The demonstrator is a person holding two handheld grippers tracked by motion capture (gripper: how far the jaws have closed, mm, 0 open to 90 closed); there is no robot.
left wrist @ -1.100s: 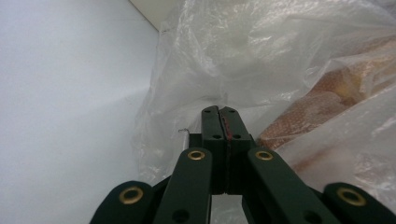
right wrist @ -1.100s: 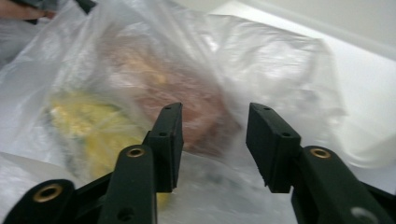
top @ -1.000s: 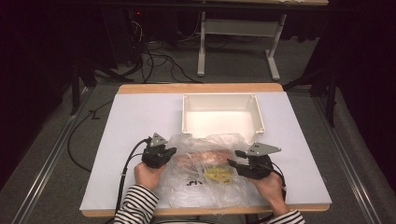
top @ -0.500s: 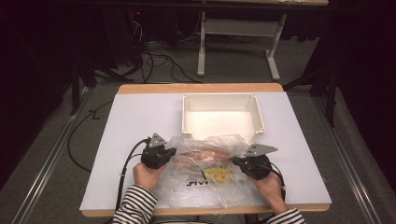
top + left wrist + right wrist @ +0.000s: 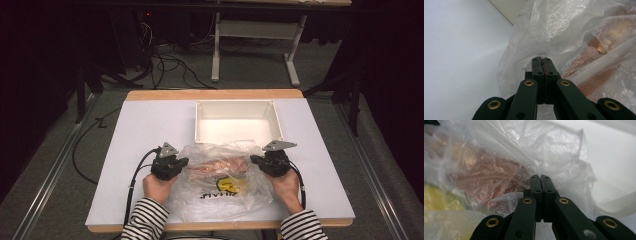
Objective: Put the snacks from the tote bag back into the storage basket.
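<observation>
Both grippers, left gripper (image 5: 181, 163) and right gripper (image 5: 256, 160), pinch the plastic bag (image 5: 225, 180); its black lettering unreadable.

Left gripper (image 5: 541, 59) fingers (image 5: 536, 65) pressed together — pinching the clear plastic bag (image 5: 564, 32) over a white table (image 5: 461, 50).

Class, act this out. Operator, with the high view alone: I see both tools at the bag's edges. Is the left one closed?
Observer: Yes. The left gripper view shows the left tool with jaws together, against the clear plastic bag.
Operator: And the right?
Observer: The right tool is also closed, at the film's folds.
Operator: What lies just beyond it?
Observer: A reddish-brown wrapped item inside the bag, with something yellow beside it.
</observation>
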